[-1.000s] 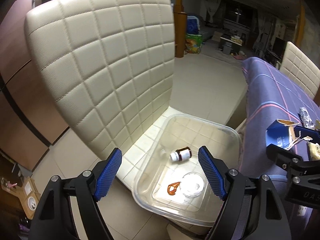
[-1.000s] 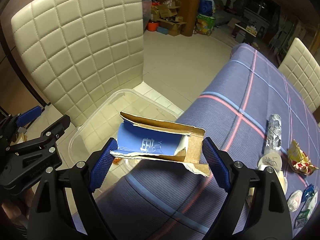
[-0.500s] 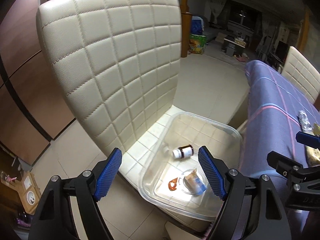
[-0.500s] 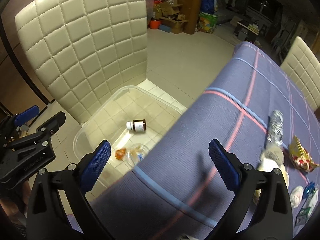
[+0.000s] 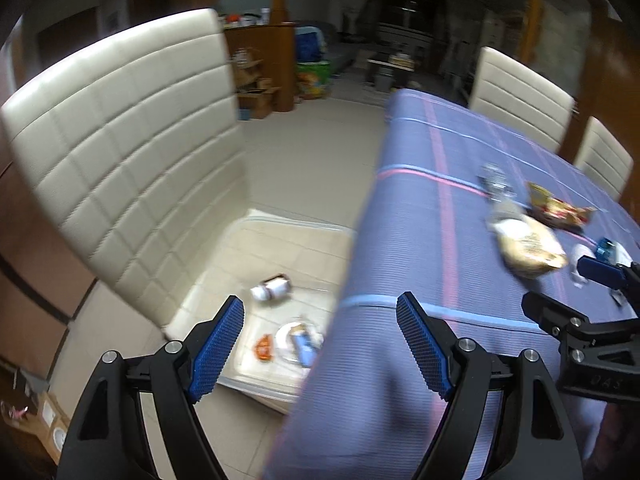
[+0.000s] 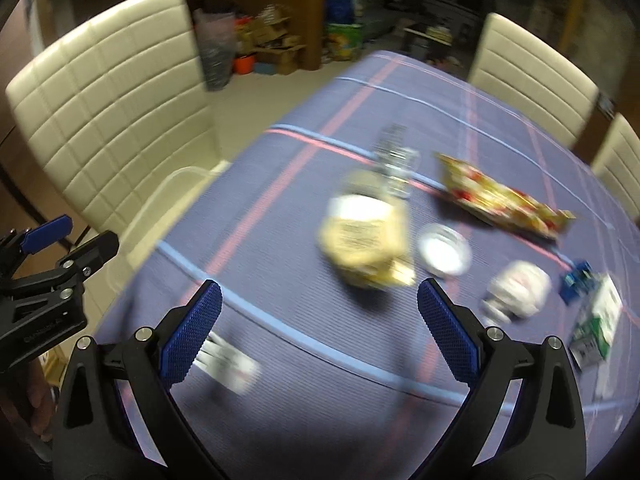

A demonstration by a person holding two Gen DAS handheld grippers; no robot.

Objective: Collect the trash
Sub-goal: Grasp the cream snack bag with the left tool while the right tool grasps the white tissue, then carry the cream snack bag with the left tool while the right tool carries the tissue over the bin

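Both hand-held grippers swung past table edge (image 5: 352, 264), left (image 5: 320, 344) wide, right (image 6: 318, 328) wide, empty

Clear bin (image 5: 280, 228) on chair, wrappers (image 6: 500, 200) on table

Blue-clothed table (image 6: 304, 364) strewn with wrappers (image 6: 504, 200)

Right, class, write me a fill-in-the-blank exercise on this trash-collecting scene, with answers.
1. The clear bin sits on the seat of a ____.
2. The brown bottle lies inside the ____.
3. The red and gold wrapper lies on the ____ tablecloth.
4. The right gripper holds ____.

Answers: chair; bin; purple; nothing
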